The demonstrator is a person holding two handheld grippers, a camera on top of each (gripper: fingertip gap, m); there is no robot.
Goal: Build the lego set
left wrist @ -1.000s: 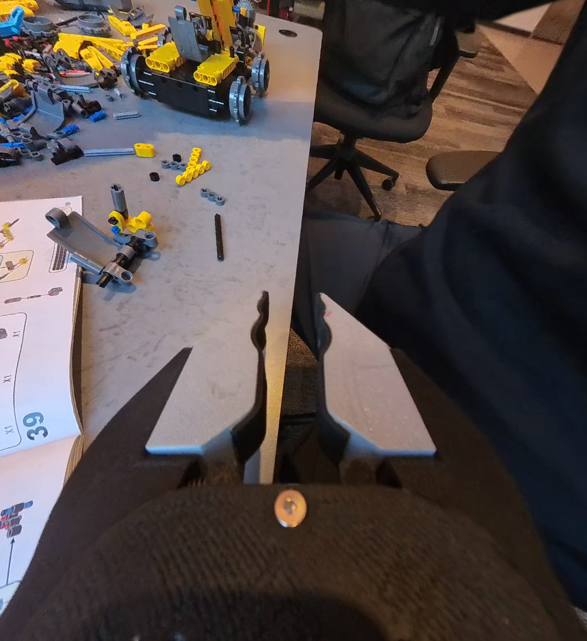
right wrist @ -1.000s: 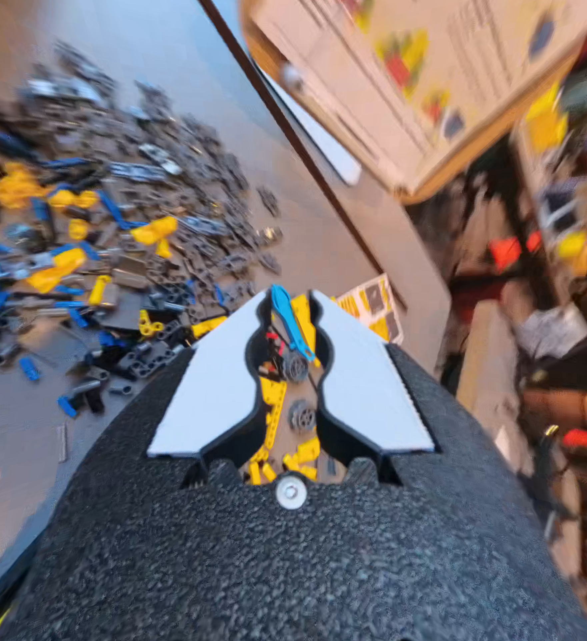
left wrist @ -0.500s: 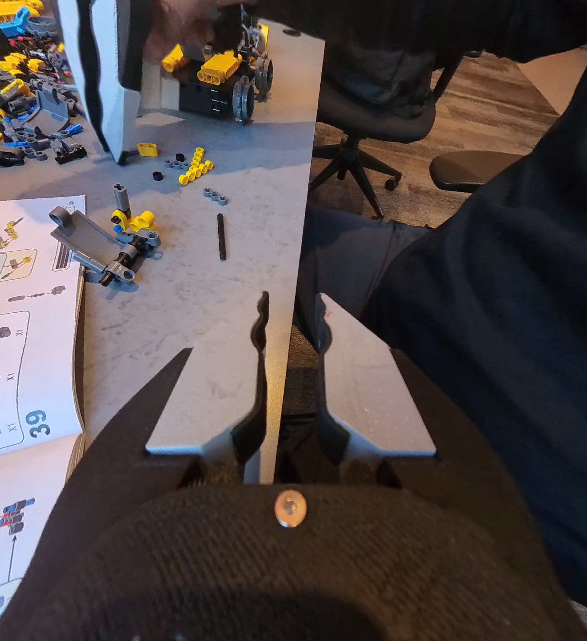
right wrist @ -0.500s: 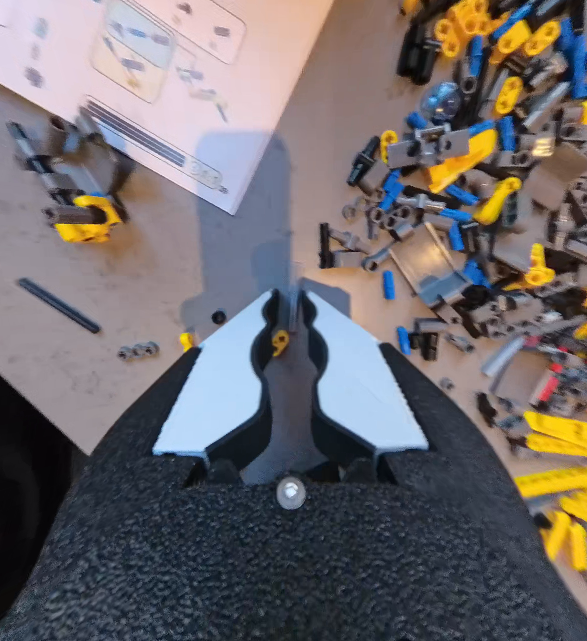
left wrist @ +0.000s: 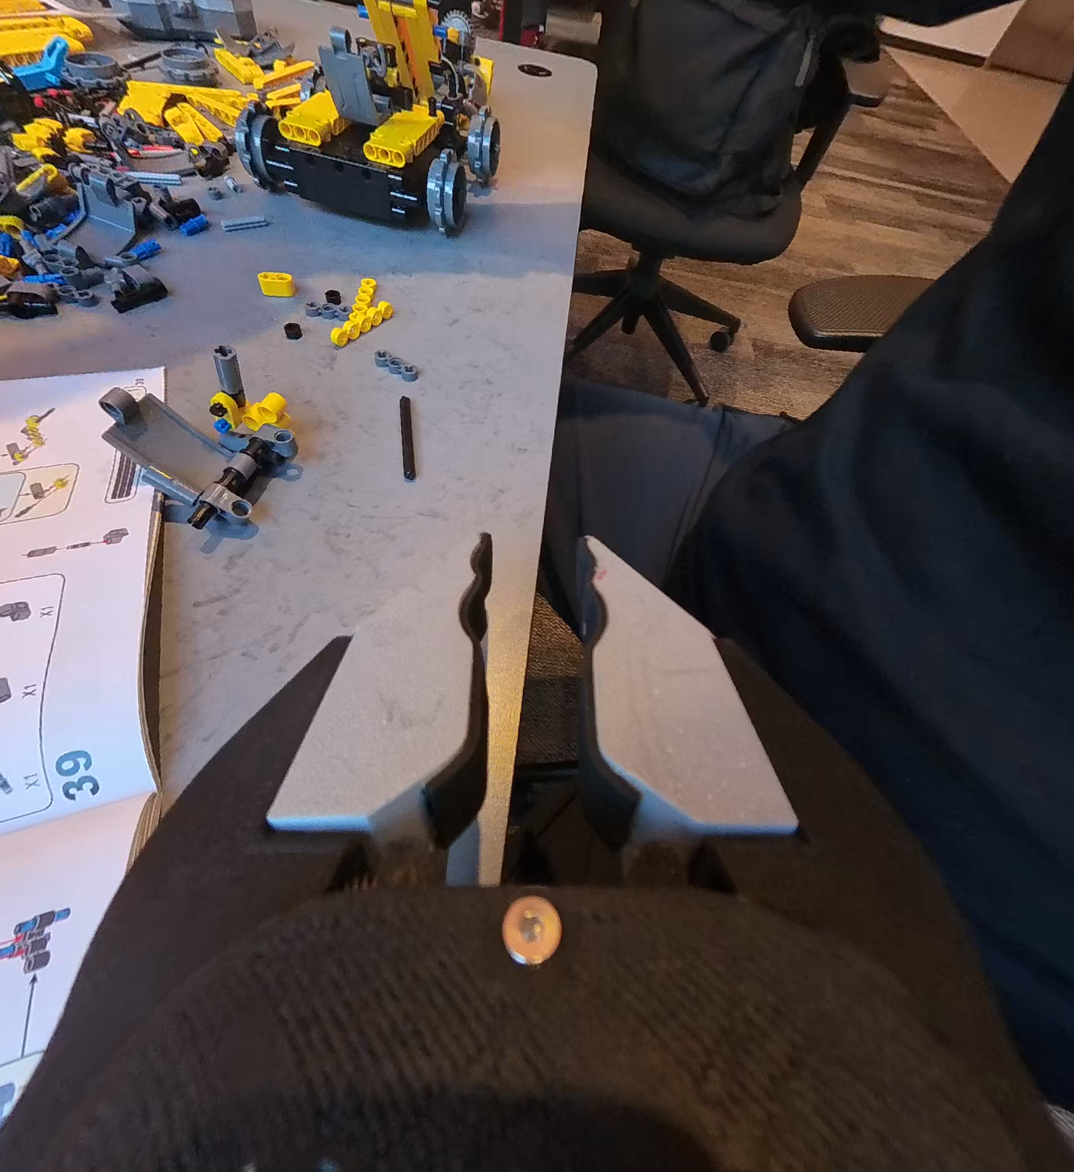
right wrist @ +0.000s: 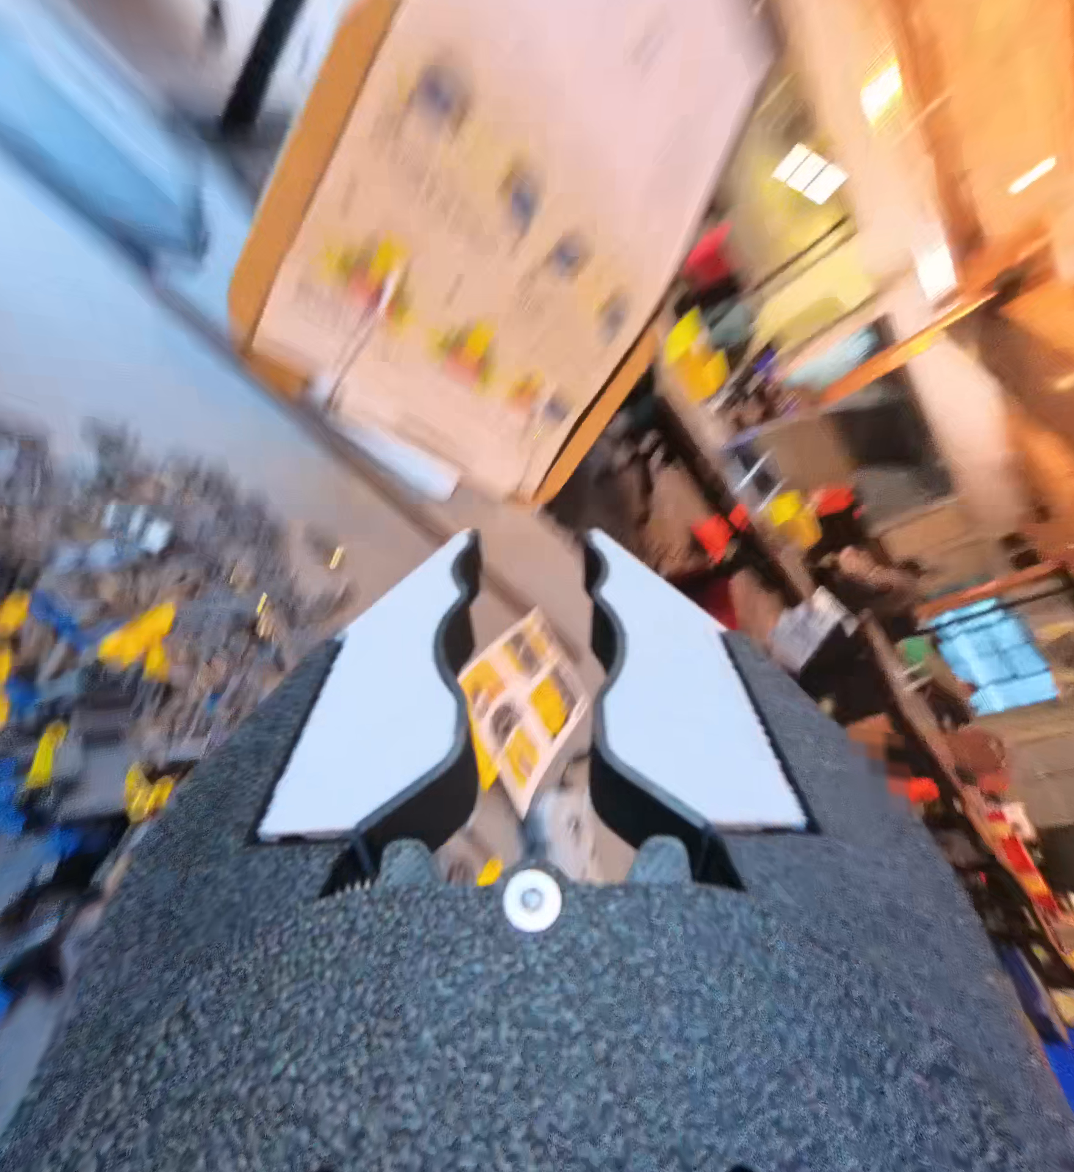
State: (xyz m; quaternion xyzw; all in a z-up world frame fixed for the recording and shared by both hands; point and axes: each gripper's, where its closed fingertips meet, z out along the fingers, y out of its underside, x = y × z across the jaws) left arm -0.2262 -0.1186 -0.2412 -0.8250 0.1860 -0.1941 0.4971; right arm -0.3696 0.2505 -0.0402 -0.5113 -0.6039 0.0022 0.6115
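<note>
My left gripper (left wrist: 537,545) is open and empty, low over the right edge of the grey table (left wrist: 363,602). Ahead of it lie a black axle (left wrist: 407,437), a grey-and-yellow sub-assembly (left wrist: 204,444), a yellow angled beam (left wrist: 363,311) and a small yellow link (left wrist: 276,283). A yellow-and-black wheeled model (left wrist: 363,146) stands at the far edge. My right gripper (right wrist: 531,536) is open and empty. Its view is badly blurred and tilted, with a pile of loose parts (right wrist: 77,666) to its left and a printed sheet (right wrist: 521,697) seen between its fingers.
An open instruction booklet (left wrist: 46,602) lies at the left, and a heap of loose yellow, grey and blue parts (left wrist: 46,190) at the far left. A person's dark clothing (left wrist: 902,571) and an office chair (left wrist: 680,209) are right of the table. An orange-edged board (right wrist: 490,253) shows blurred. There is about 45 cm between the tips of the two grippers. To reach the small yellow link (left wrist: 276,283) in a straight line is about 20 cm for my left fingers, about 30 cm for my right. It is some 25 cm from my left tips to the yellow-and-black wheeled model (left wrist: 363,146).
The right gripper swung up from pointing down at the small parts on the table and its jaws opened wider. It has left the left wrist view. The left gripper barely moved.
</note>
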